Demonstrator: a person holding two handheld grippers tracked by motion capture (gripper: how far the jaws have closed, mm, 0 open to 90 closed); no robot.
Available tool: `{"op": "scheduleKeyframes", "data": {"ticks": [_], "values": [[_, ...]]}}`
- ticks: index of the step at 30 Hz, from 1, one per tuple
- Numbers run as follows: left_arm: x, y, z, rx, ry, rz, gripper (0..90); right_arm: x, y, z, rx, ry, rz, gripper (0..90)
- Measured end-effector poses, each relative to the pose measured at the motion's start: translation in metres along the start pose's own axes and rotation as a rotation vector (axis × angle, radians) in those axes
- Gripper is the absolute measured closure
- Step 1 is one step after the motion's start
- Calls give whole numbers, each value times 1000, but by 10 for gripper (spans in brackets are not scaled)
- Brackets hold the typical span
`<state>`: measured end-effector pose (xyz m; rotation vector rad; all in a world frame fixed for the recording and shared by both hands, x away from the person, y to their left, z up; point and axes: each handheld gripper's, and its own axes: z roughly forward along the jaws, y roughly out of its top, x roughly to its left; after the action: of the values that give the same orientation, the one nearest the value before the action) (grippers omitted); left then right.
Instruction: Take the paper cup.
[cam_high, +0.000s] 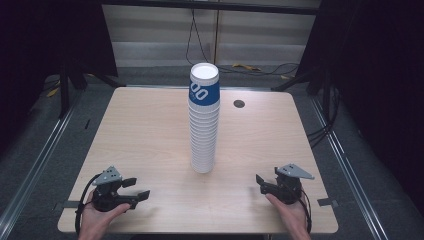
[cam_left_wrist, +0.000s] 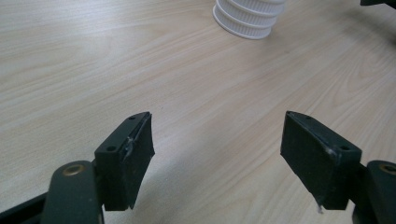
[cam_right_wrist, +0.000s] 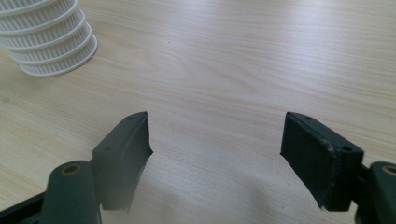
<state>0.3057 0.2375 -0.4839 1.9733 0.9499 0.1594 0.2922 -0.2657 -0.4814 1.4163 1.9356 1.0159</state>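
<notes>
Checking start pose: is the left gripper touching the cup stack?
Apart. High view shows bare table between the left gripper and the cup stack; jaws open, empty.

Even overhead light brightens the desk (cam_high: 150, 130); surroundings fall dark, shadows stay soft, and close foregrounds blur slightly.

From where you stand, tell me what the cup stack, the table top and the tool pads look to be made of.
Cup stack: likely paper, matte white with ridged rolled rims, blue print on the top cup. Table top: pale wood-grain surface, probably laminate, with a soft sheen. Left tool pads: black, dull, rubber-like, with frayed edges.
</notes>
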Motion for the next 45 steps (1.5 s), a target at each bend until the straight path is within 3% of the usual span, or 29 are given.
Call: {"op": "scheduleKeyframes", "data": {"ticks": [6, 13, 19, 21, 29, 39, 42, 45], "values": [[0, -1, 1, 8, -4, -2, 254, 2, 3, -2, -11, 54, 12, 232], [-1, -1, 2, 10, -10, 0, 254, 6, 10, -4, -43, 123, -7, 242], [-1, -1, 2, 7, -17, -5, 254, 10, 16, -6, -48, 152, -28, 246], [-2, 0, 2, 8, -18, 0, 254, 13, 20, -10, -56, 184, -34, 245], [-3, 0, 2, 12, -20, 20, 248, 22, 32, -14, -74, 221, -48, 241], [-6, 0, 0, 1, -36, 0, 230, 34, 55, -18, -121, 306, -77, 235], [-8, 1, 3, 19, -10, 34, 226, 39, 67, -16, -123, 329, -88, 235], [-10, 2, 5, 34, -11, 62, 226, 41, 73, -16, -127, 345, -91, 234]]}}
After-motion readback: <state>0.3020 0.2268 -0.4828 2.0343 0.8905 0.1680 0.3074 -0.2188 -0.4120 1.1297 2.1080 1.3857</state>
